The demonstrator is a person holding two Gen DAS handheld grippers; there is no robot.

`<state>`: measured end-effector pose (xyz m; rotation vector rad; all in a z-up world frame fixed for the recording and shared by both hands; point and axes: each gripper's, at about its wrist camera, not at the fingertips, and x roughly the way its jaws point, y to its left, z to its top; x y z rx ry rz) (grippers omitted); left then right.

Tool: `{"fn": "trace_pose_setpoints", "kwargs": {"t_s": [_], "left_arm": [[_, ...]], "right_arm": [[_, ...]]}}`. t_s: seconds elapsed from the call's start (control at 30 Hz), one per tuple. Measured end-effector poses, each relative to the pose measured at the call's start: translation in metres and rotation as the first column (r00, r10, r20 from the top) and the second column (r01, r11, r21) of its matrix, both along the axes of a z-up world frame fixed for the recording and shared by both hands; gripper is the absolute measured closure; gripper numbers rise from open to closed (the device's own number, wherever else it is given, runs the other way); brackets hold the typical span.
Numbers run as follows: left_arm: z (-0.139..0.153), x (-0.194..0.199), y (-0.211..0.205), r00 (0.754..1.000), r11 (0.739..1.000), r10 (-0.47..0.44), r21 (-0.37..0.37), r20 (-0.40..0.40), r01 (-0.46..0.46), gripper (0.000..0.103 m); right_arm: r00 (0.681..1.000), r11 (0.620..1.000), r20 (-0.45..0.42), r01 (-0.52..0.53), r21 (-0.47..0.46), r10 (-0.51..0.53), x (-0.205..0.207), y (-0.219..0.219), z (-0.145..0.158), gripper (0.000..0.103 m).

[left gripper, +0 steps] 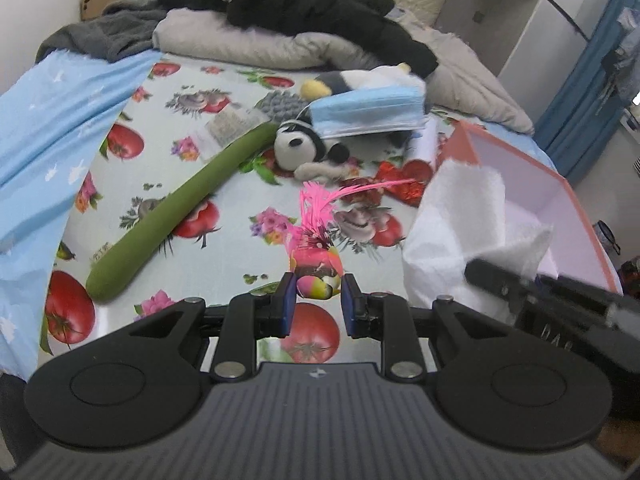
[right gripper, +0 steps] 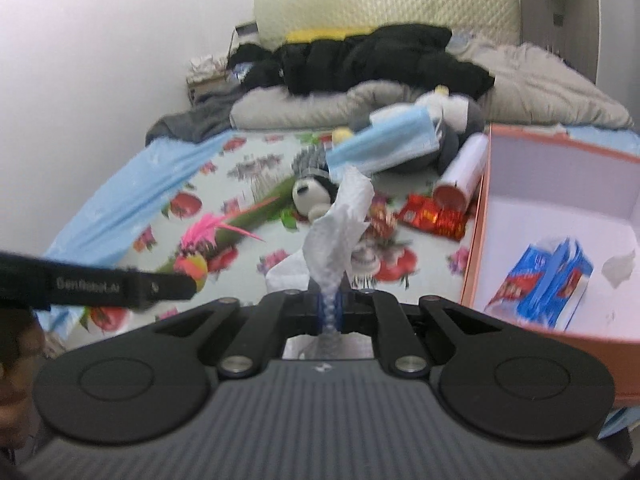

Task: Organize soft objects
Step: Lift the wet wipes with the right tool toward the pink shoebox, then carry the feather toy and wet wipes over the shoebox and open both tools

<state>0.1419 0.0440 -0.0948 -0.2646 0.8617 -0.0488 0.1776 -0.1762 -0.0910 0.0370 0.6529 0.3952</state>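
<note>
your left gripper [left gripper: 318, 286] fingers pinch the pink feathered toy [left gripper: 316, 268]; your right gripper [right gripper: 331, 306] fingers clamp the white paper towel [right gripper: 340, 224], rising between them.

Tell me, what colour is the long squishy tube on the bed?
Green tube, clearest in the left wrist view.

Both wrist cameras look forward and downward, close over the fruit-printed bed sheet [left gripper: 224, 92]; both share the black-and-white plush panda [left gripper: 298, 146] at centre frame.

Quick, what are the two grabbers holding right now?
Left gripper: closed on the pink feather toy.
Right gripper: shut tight on a white paper towel.
</note>
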Motion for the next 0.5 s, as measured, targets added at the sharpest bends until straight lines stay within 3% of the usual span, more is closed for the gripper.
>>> {"fn": "trace_pose_setpoints", "kwargs": {"t_s": [0.5], "left_arm": [[0.065,-0.011,-0.023,0.988,0.996,-0.081,-0.029,0.129,0.086,0.075]], "right_arm": [[0.986,0.998,0.164,0.034,0.046,-0.041,-0.013,-0.028,0.070,0.094]]}}
